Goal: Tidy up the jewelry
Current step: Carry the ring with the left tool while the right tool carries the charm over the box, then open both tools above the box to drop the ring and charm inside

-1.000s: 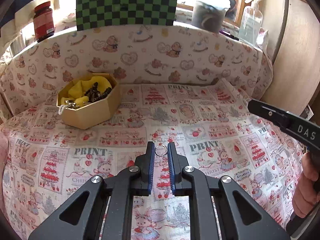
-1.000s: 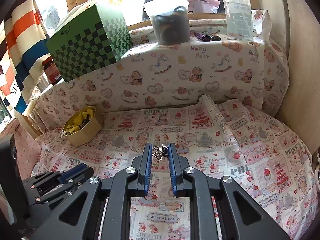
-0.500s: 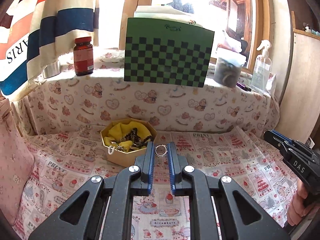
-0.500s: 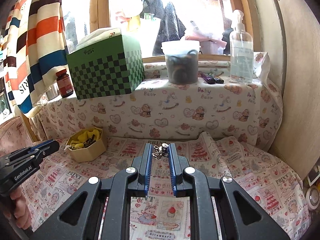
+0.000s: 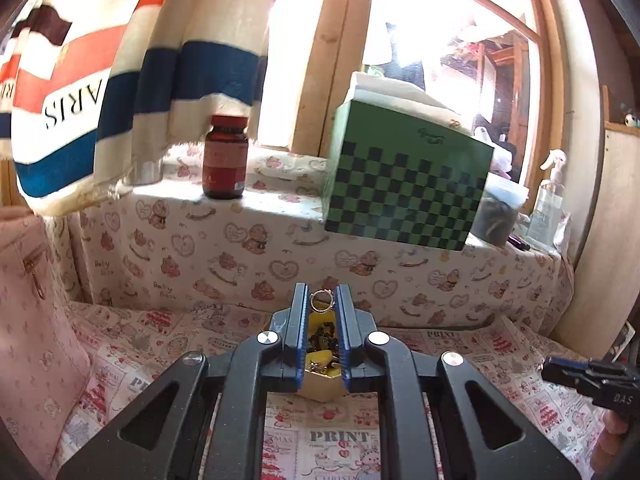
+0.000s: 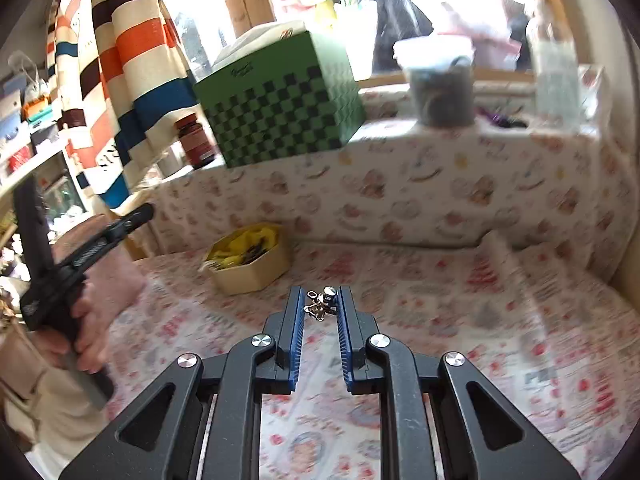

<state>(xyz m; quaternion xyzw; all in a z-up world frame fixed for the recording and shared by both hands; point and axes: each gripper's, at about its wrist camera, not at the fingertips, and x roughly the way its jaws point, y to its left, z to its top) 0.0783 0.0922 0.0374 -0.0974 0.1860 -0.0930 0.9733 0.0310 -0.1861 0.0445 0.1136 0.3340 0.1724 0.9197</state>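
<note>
Our left hand-held gripper [image 5: 323,300] pinches a small ring [image 5: 321,301] above the yellow-lined box [image 5: 322,384], mostly hidden behind its fingers. Our right hand-held gripper [image 6: 319,300] clamps a metal charm [image 6: 320,303], its shape hard to make out. The cloth [image 5: 340,436] reads "PRINT"; the striped towel [image 5: 120,72] shows "ARIS", cut off.

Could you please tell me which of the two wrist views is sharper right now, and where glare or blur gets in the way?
Left wrist view: mostly sharp; the ring in the left gripper reads clearly, but the window is blown out white. Right wrist view: motion blur smears the patterned cloth and the jewelry box; only the right gripper and its small metal piece stay crisp.
</note>
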